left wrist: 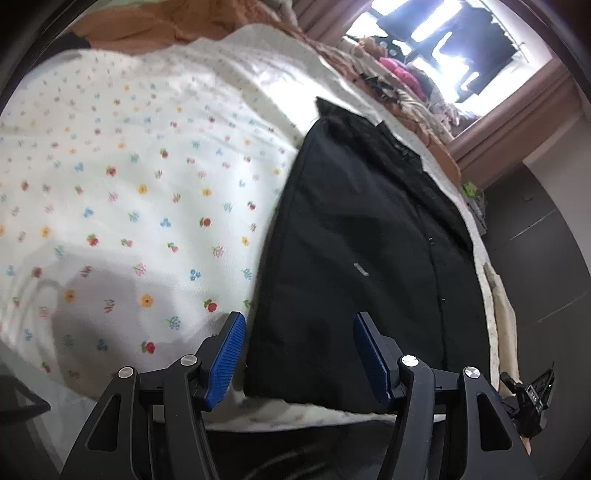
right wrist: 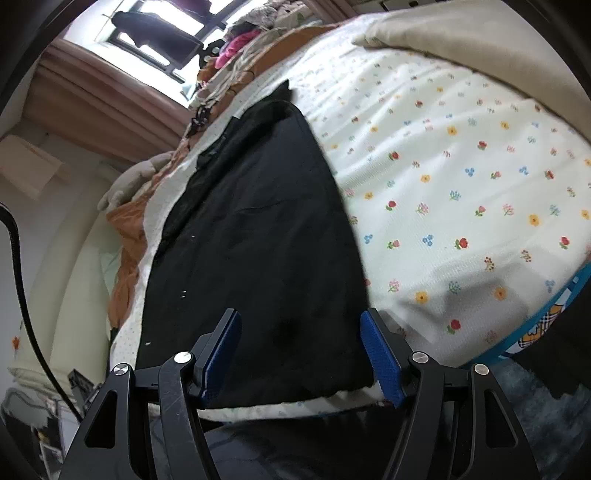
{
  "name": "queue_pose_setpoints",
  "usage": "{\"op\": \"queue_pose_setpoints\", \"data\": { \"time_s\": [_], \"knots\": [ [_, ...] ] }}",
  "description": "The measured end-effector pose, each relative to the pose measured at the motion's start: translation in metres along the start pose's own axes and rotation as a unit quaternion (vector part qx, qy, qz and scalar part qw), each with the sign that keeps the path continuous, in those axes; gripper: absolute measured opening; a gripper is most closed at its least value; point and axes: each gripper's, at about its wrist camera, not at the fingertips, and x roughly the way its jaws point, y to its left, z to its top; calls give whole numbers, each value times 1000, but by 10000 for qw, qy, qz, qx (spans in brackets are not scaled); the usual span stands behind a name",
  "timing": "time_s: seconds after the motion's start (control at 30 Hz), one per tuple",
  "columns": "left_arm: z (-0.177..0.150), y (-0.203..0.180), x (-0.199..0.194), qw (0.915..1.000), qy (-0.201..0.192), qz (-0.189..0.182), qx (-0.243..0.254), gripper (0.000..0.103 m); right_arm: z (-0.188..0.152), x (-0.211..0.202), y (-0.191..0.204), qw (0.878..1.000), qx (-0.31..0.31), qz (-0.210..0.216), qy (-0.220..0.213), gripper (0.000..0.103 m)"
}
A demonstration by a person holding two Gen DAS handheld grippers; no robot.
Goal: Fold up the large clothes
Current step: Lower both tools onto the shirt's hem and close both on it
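garment [left wrist: 354, 236]: black | sheet [left wrist: 140, 155]: white, small flowers | quilt [left wrist: 155, 26]: seemingly orange-brown

Both wrist views look down, near the black garment [left wrist: 362, 236].

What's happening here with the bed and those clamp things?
A person is holding a two-finger gripper in each hand, working on folding a black garment laid out long on a bed with a flowered sheet. The left gripper and right gripper both hang over the garment's near end, one toward each corner. Their blue pads stand apart with nothing pinched between them, so the cloth is not gripped yet.
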Motion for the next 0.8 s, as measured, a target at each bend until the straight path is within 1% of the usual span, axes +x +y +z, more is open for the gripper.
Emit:
{"op": "queue_pose_setpoints", "data": {
  "time_s": [0.03,0.1,0.17,0.23,0.3,0.37,0.4,0.5,0.57,0.6,0.67,0.8],
  "knots": [
    [1,2,5,10000,38,15,-62,62,1,3,-3,10000,87,19,46,68],
    [0,6,7,9999,-9,-52,-117,62,1,8,-7,9997,194,62,127,68],
    [-2,10,3,9998,-45,-167,-138,62,-2,9,-9,9997,161,84,177,67],
    [-4,14,2,9994,-18,-262,-213,59,-6,7,-10,9997,72,122,190,67],
    [-7,19,-3,9981,22,-499,-369,59,-11,4,-13,9995,105,212,216,67],
    [-10,22,-3,9962,81,-703,-502,57,-15,2,-17,9990,180,352,227,67],
    [-11,23,-2,9953,119,-792,-548,53,-16,2,-18,9988,197,374,244,67],
    [-16,24,0,9918,192,-1044,-715,52,-15,4,-18,9985,229,417,257,67],
    [-18,27,0,9873,248,-1276,-917,51,-16,5,-17,9986,234,397,278,67],
    [-19,29,-2,9861,269,-1332,-961,50,-16,5,-17,9986,237,368,312,67],
    [-20,28,-4,9865,275,-1306,-945,48,-16,5,-18,9985,261,306,373,62],
    [-22,27,-6,9868,238,-1289,-948,48,-18,2,-24,9984,365,302,303,62]
  ]
}}
